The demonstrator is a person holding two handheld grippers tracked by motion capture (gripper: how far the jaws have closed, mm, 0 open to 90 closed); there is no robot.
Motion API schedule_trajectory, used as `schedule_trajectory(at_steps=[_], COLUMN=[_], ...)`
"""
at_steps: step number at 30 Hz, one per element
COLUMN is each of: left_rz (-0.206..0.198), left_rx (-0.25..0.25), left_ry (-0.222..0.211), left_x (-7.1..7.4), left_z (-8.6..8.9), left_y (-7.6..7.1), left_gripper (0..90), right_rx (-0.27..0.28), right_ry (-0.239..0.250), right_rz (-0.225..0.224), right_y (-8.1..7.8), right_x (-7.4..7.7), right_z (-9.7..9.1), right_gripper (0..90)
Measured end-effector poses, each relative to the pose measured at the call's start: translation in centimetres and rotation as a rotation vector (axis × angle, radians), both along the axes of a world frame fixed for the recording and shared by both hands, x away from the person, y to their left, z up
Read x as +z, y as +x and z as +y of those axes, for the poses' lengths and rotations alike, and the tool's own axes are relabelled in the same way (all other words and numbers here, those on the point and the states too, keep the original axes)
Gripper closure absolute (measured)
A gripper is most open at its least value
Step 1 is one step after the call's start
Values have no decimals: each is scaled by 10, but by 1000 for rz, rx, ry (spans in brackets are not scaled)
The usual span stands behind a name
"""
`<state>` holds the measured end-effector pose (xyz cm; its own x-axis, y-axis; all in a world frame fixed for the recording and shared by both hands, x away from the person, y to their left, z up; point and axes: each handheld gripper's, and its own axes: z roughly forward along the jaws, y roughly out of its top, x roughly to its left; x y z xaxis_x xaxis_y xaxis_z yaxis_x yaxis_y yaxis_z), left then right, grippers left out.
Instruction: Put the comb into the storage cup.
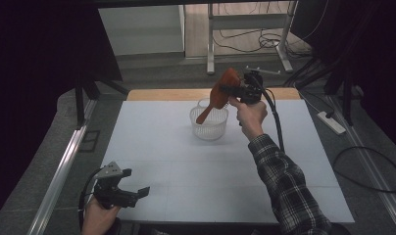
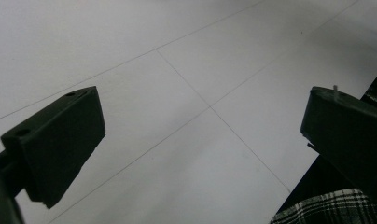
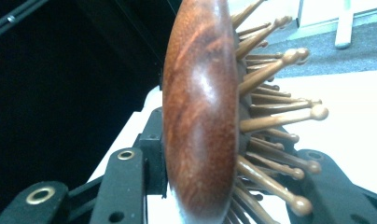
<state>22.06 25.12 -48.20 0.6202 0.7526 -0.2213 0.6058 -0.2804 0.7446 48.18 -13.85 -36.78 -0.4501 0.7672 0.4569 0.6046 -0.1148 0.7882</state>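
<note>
Nearest the camera in the high view, the left gripper [image 1: 137,194] is held low at the near left corner of the white table [image 1: 186,176], just above its surface; in the left gripper view its jaws are seen standing wide apart, with bare tabletop between them and a patch of plaid sleeve [image 2: 326,210] at the lower right. No brand, label or legible writing can be made out on any item.

The table, the largest thing in sight, is crossed by faint seam lines. The plaid-sleeved right arm [image 1: 289,191] is stretched across it toward the far side, where the right gripper [image 1: 234,89] is raised above a small clear ribbed basket [image 1: 209,125].

A wooden hairbrush [image 1: 219,93] is clamped in the right gripper: the jaws are closed on its paddle head, one against the smooth back and the other on the bristle side. The brush is carried tilted, its head at the claw and its handle slanting down to the left, its tip over the basket; whether it touches the basket cannot be told.

In the right gripper view the hairbrush [image 3: 200,116] is seen edge-on: a glossy reddish-brown grained back, with pale ball-tipped wooden pins [image 3: 280,119] fanning out to the right.
</note>
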Motion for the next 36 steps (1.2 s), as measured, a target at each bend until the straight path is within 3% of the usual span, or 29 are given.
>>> schedule_trajectory(at_steps=[17, 26, 36], left_rz=[-3, 1, 3], left_rx=[-3, -2, -2], left_ry=[1, -2, -4], left_x=[0, 0, 0], left_z=[0, 1, 1], left_y=[0, 0, 1], left_gripper=[0, 0, 0], right_rx=[-2, -8, -16], right_ry=[-32, -69, -65], right_rz=[34, 29, 25], right_y=[-1, -4, -6], right_x=[-29, -41, -48], right_z=[8, 12, 13], right_gripper=[550, 548, 543])
